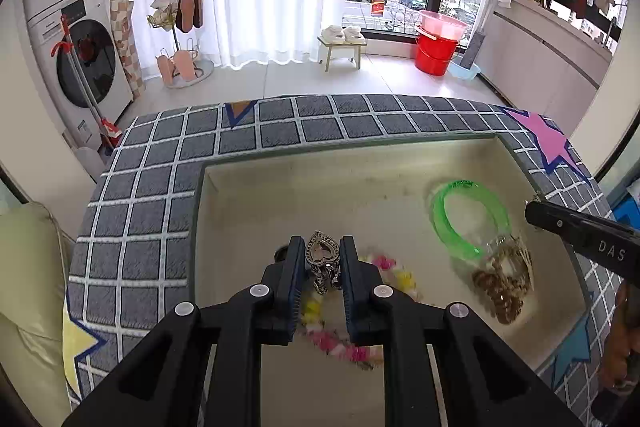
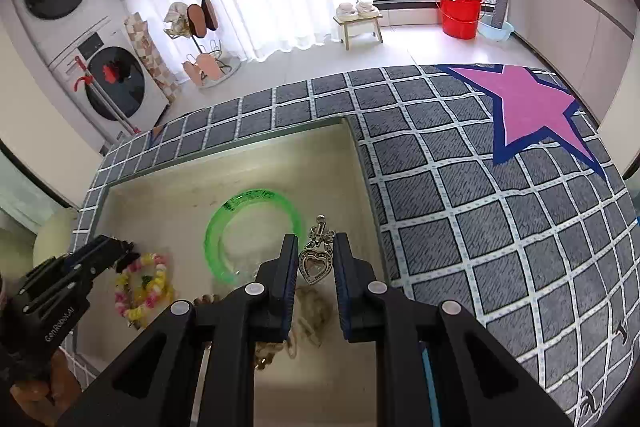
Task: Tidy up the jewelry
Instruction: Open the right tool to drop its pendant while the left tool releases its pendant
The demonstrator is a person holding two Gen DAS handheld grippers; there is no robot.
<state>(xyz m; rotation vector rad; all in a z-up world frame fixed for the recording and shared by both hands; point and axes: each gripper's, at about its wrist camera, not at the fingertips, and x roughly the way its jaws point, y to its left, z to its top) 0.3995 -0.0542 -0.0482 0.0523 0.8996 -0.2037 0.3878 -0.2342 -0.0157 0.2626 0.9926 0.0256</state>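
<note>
My left gripper is shut on a silver heart pendant with a small clasp hanging below it, held over the beige tray. My right gripper is shut on a matching silver heart pendant, clasp end pointing away, also above the tray. In the tray lie a green bangle, a pink-and-yellow flower bracelet and a gold-brown chain. The right gripper's tip enters the left wrist view from the right. The left gripper appears at the left of the right wrist view.
The tray sits in a grey grid-patterned cloth with a pink star at its far right corner. A cream sofa is on the left. Hands hold the grippers. Washer, stool and red bucket stand far off.
</note>
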